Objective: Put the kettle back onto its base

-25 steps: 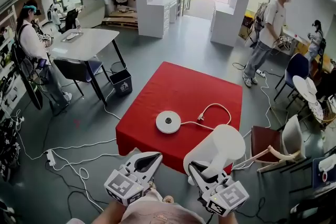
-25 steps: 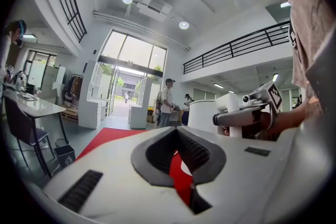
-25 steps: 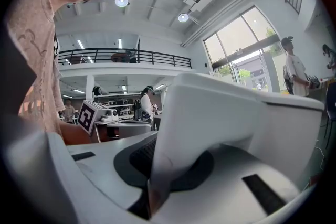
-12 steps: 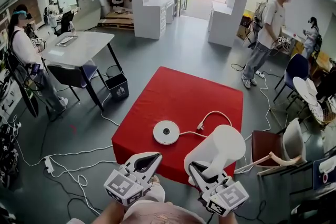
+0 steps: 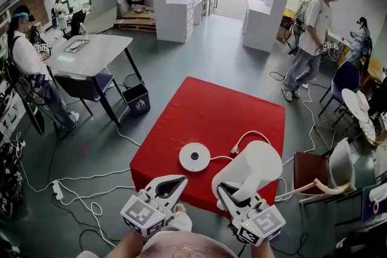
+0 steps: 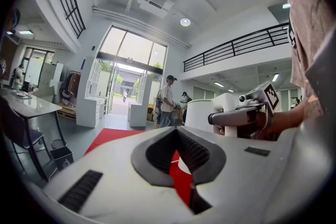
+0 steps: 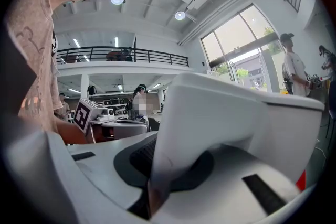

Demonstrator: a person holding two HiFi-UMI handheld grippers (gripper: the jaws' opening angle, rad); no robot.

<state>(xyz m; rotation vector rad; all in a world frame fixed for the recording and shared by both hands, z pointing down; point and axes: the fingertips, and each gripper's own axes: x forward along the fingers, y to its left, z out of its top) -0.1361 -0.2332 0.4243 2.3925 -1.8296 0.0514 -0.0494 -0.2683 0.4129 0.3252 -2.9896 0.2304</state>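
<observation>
A white kettle [image 5: 253, 167] hangs over the near edge of the red table [image 5: 224, 112], and my right gripper [image 5: 228, 193] is shut on its handle. In the right gripper view the kettle's handle [image 7: 220, 118] fills the space between the jaws. The round white base [image 5: 195, 157] lies on the red cloth to the kettle's left, its cord and plug [image 5: 234, 149] curling off to the right. My left gripper [image 5: 180, 180] hovers at the table's near edge in front of the base, shut with nothing in it; its tips [image 6: 176, 130] meet in the left gripper view.
A white desk [image 5: 91, 48], a dark chair and a black bin [image 5: 138, 95] stand left of the red table. Cables and a power strip [image 5: 57, 187] trail over the floor. A chair [image 5: 329, 166] stands close on the right. A person [image 5: 311, 27] walks at the back right.
Both grippers and the kettle have come closer to the red table; the base now lies nearer to them in the head view. Grips are unchanged.
</observation>
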